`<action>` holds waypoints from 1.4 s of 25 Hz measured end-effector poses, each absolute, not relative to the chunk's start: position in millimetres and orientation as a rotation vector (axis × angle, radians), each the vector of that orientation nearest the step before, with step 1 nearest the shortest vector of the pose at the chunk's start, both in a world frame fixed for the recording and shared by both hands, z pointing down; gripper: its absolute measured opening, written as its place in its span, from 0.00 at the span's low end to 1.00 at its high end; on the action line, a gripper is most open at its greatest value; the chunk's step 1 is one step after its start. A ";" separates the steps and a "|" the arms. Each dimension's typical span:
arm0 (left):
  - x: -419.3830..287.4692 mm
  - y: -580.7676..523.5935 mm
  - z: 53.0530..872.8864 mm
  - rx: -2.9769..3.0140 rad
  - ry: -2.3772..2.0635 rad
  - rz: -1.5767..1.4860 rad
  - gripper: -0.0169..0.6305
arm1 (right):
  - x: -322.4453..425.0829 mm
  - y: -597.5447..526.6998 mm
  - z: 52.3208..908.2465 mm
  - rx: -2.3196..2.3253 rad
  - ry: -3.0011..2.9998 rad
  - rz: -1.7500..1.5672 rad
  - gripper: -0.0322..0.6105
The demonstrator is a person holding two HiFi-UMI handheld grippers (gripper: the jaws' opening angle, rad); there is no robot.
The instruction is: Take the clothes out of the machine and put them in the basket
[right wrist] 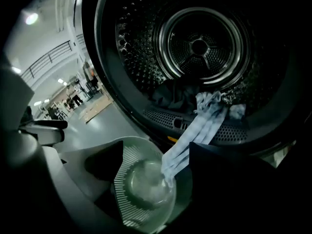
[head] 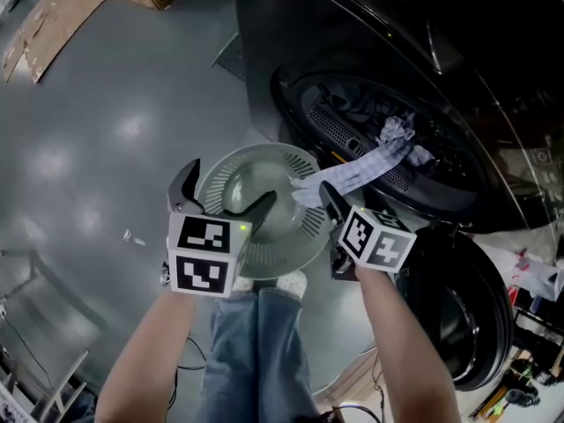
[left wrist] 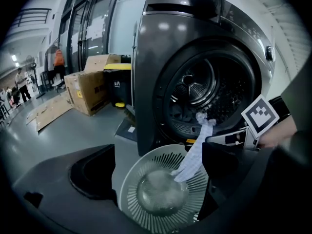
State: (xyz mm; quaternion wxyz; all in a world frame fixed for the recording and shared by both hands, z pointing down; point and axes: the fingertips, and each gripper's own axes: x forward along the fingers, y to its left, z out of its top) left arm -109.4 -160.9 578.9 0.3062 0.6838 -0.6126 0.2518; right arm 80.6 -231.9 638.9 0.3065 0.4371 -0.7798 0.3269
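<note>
- The pale cloth [head: 357, 170] trails out of the machine [head: 370, 25] over the lip of its door opening, and its lower end lies in the basket [head: 231, 164].
- Other clothes [head: 352, 104] (dark ones) sit in the drum.
- Our right claw [head: 335, 208] is beside the cloth, jaws apart, gripping nothing.
- Our left claw [head: 231, 183] hangs over the basket, open and empty.
- The basket stands on the grey floor [head: 97, 130].

Industrial hall: glossy grey floor [head: 97, 148], cardboard boxes [left wrist: 92, 89], mezzanine railing [right wrist: 48, 60].
</note>
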 end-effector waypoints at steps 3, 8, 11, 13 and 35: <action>-96.9 -170.9 589.0 1.824 -1.589 0.659 0.89 | 95.8 -253.0 641.6 1.121 -2.055 0.629 0.71; -83.4 -190.4 603.1 1.841 -1.575 0.654 0.89 | 119.5 -288.7 652.6 1.028 -2.001 0.389 0.71; -79.9 -200.8 608.9 1.850 -1.579 0.640 0.89 | 132.5 -311.8 660.9 1.030 -1.963 0.353 0.71; -75.9 -205.6 614.3 1.858 -1.582 0.629 0.89 | 140.9 -322.9 668.9 1.027 -1.937 0.331 0.71; -56.0 -187.7 622.2 1.862 -1.568 0.609 0.89 | 142.2 -309.2 669.2 0.940 -1.900 0.307 0.13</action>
